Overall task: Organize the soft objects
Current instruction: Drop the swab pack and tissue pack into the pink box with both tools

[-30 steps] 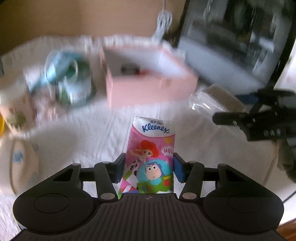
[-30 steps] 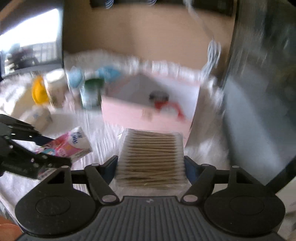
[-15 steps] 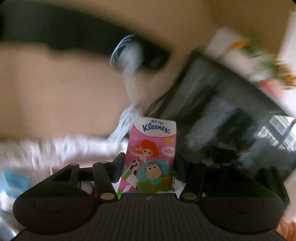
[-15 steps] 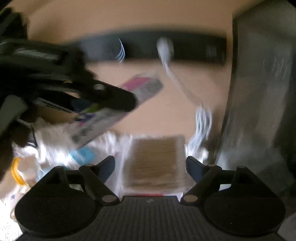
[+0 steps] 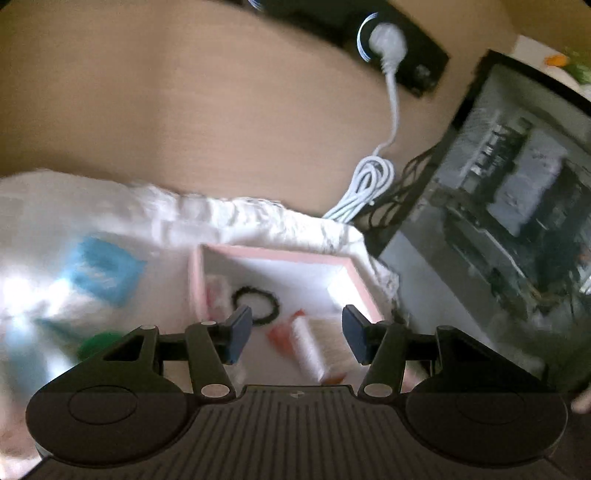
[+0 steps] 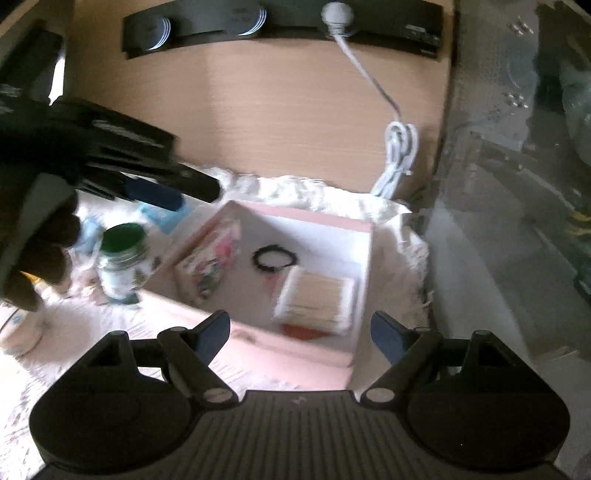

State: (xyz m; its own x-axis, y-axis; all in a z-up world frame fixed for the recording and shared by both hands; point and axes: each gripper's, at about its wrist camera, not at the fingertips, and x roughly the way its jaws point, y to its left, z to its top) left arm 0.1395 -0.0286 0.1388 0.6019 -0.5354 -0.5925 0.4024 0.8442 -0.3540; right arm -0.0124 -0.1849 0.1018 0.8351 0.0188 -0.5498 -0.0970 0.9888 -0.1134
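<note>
Tan wall behind, with a black power strip (image 6: 280,26) and a white cable (image 6: 397,155) hanging down; a dark glass pane to the right. White fluffy cloth (image 6: 332,195) over the bench. On it, a pink box (image 6: 306,221), open-topped. Inside: tissue pack (image 6: 208,266) along the left wall, long axis running front to back; cotton swab pack (image 6: 314,299) at the right, lying flat; black hair tie (image 6: 275,258) between them, farther back. Green-lidded jar (image 6: 122,262) just left of the box. Left gripper (image 5: 297,330) above the box, jaws spread, holding nothing. Right gripper (image 6: 299,334) likewise empty, jaws wide apart.
</note>
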